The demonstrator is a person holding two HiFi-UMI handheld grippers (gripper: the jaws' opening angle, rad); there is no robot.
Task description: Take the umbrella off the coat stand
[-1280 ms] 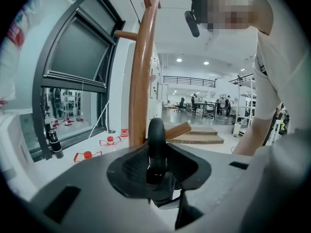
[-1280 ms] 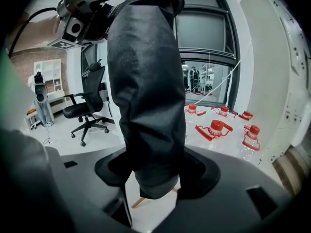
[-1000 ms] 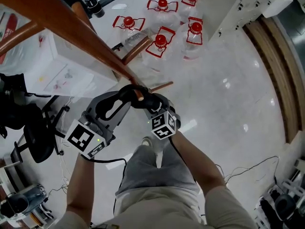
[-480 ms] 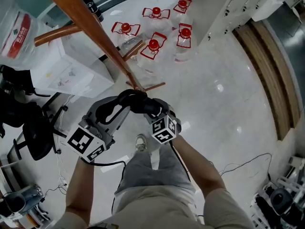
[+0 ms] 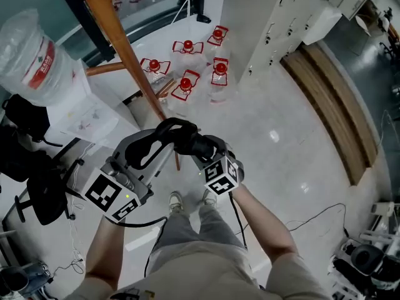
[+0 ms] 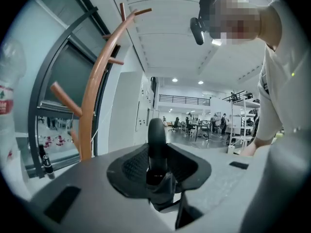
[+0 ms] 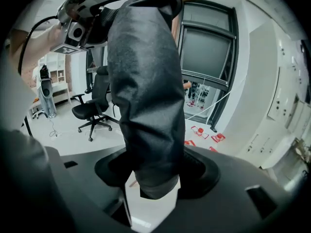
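Note:
A folded black umbrella (image 5: pixel 182 136) hangs between my two grippers, just right of the wooden coat stand's pole (image 5: pixel 119 39). My left gripper (image 5: pixel 161 136) is shut on the umbrella's curved black handle (image 6: pixel 156 142), which stands upright between the jaws. In the left gripper view the coat stand (image 6: pixel 91 106) rises at the left with its pegs. My right gripper (image 5: pixel 195 144) is shut on the umbrella's fabric body (image 7: pixel 146 91), which fills the middle of the right gripper view. The left gripper (image 7: pixel 77 13) shows there at the upper left, on the umbrella's far end.
Several clear water jugs with red caps (image 5: pixel 187 67) stand on the floor behind the stand. A large water bottle (image 5: pixel 34 55) rests on a white box at the left. A black office chair (image 5: pixel 40 186) stands at the left, white lockers (image 5: pixel 275 17) at the back right, and cables (image 5: pixel 319 217) on the floor.
Both grippers have risen together with the umbrella. The floor and jugs look farther away, and the stand's pole has shifted left and up in view.

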